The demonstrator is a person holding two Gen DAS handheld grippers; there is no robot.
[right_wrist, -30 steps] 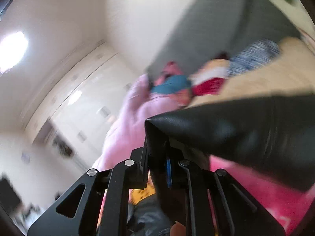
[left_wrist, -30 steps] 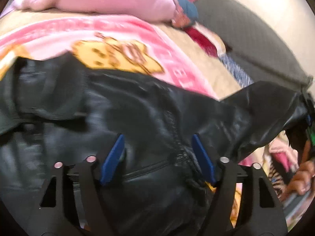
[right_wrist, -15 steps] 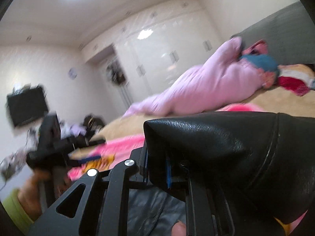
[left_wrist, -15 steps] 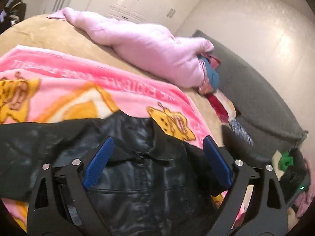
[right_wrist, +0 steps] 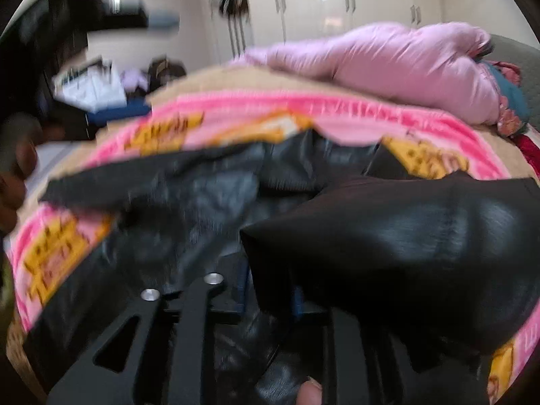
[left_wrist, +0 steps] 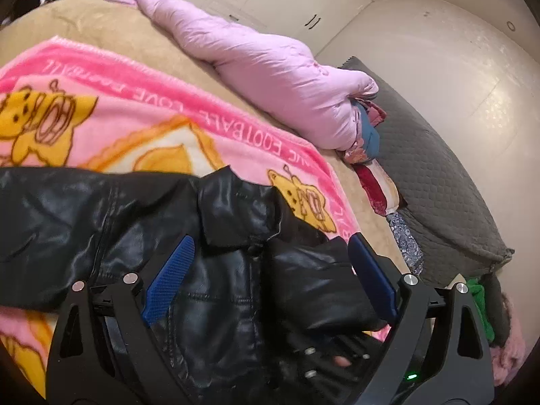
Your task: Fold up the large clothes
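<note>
A black leather jacket (left_wrist: 111, 222) lies spread on a pink cartoon blanket (left_wrist: 141, 111) on the bed. My left gripper (left_wrist: 270, 263) is open and empty, its blue pads (left_wrist: 168, 276) hovering over the jacket's collar and front. My right gripper (right_wrist: 270, 290) is shut on the jacket's sleeve (right_wrist: 405, 236), which drapes over its fingers and lies across the jacket body (right_wrist: 189, 195). The right gripper also shows in the left wrist view (left_wrist: 334, 361), low over the jacket front with the sleeve on it.
A pink quilted coat (left_wrist: 270, 67) lies across the far side of the bed, with a pile of coloured clothes (left_wrist: 368, 135) beside it. A grey padded headboard (left_wrist: 438, 182) stands at the right. White wardrobes (right_wrist: 337, 3) line the far wall.
My right gripper has swung down and carried the sleeve over onto the jacket front. My left gripper has drawn back and stayed open above the collar.
</note>
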